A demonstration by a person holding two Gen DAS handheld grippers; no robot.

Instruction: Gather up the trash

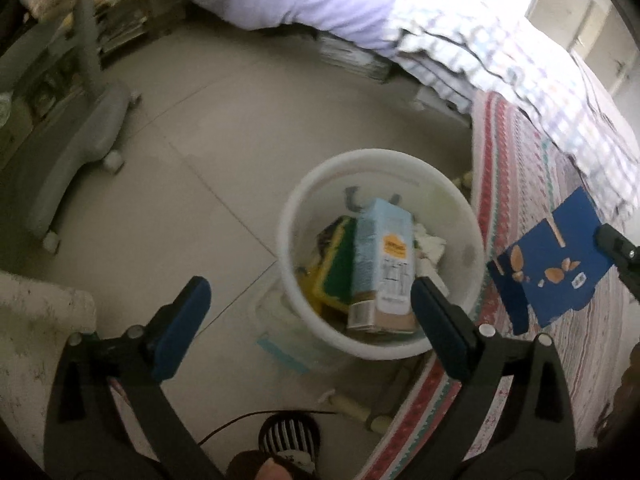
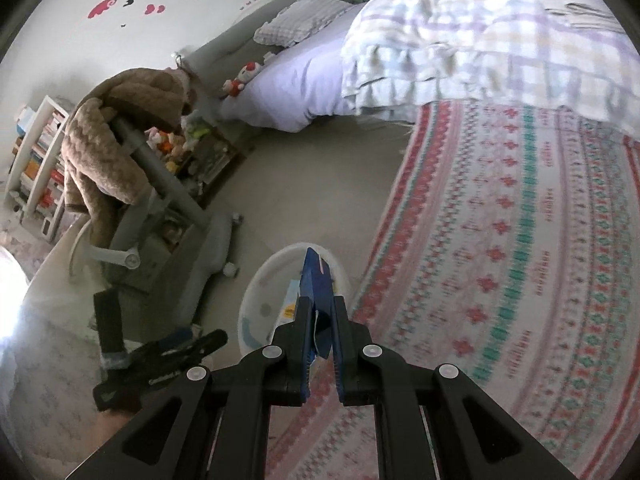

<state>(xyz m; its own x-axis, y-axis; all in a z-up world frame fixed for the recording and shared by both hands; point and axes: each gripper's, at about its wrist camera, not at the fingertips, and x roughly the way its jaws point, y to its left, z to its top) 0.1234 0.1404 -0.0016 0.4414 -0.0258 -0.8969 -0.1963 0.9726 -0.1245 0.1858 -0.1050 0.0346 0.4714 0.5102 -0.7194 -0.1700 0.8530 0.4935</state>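
Left wrist view: left gripper (image 1: 308,308) pointed steeply down over white bin (image 1: 472,216), jaws wide, empty; carton (image 1: 384,264) inside bin. Right gripper (image 2: 322,316), beside bin, clamped blue flattened box (image 2: 316,280).

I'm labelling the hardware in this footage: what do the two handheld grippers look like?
Both match. The left gripper has black angular linkage arms with round silver pivot pins, and two straight fingers faced with blue pads. The right gripper shows the same black frame, silver pins and blue pads. No cables or sleeves can be made out.
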